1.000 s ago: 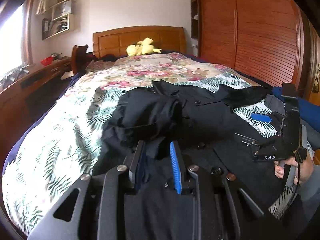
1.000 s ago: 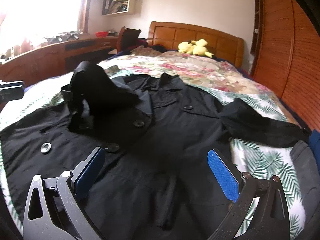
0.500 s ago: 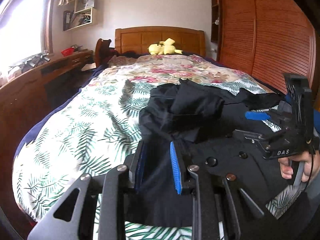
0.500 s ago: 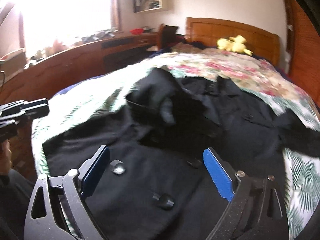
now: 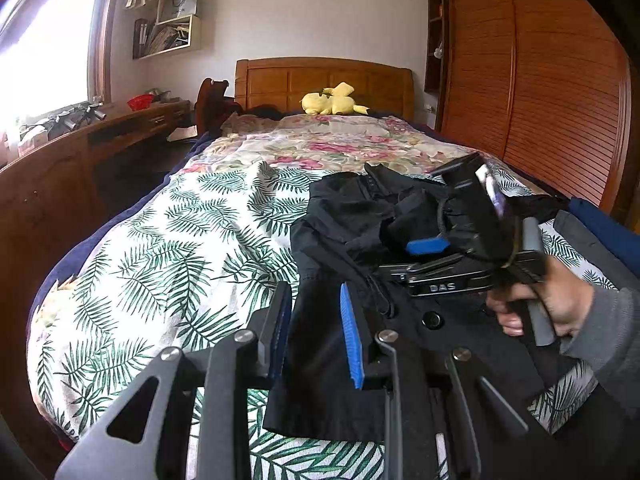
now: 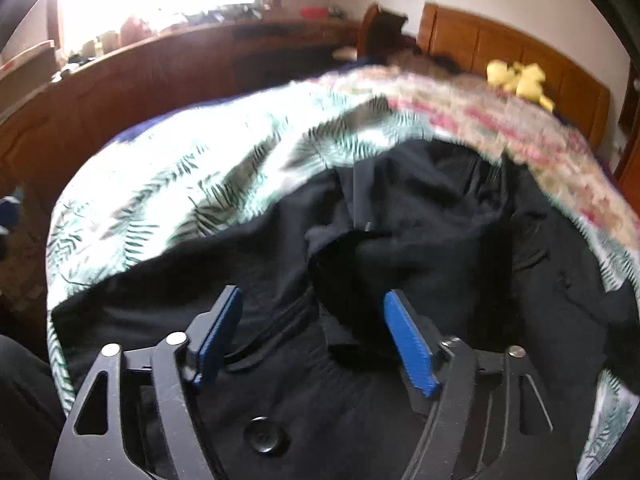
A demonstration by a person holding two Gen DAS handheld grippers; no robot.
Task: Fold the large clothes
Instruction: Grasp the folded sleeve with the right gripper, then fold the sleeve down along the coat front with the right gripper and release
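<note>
Daylight is admitted through a blown-out window (image 5: 44,36) at the left. The right wrist view is smeared by motion blur; edges are bent and darkened by fisheye distortion.

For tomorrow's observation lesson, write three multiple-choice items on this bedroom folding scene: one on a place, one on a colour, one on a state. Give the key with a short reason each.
1. Where does the yellow plush toy lie?
A. By the headboard
B. On the desk
C. On the wall shelf

2. What colour is the large garment on the bed?
A. Red
B. Black
C. White

3. What is between the left gripper's pads?
A. Nothing
B. A pillow
C. A fold of the garment

Key:
1 A: the yellow plush toy rests at the head of the bed, against the wooden headboard.
2 B: the coat with buttons, spread on the leaf-print bedspread, is black.
3 C: the left gripper pinches black cloth between its blue pads.
</note>
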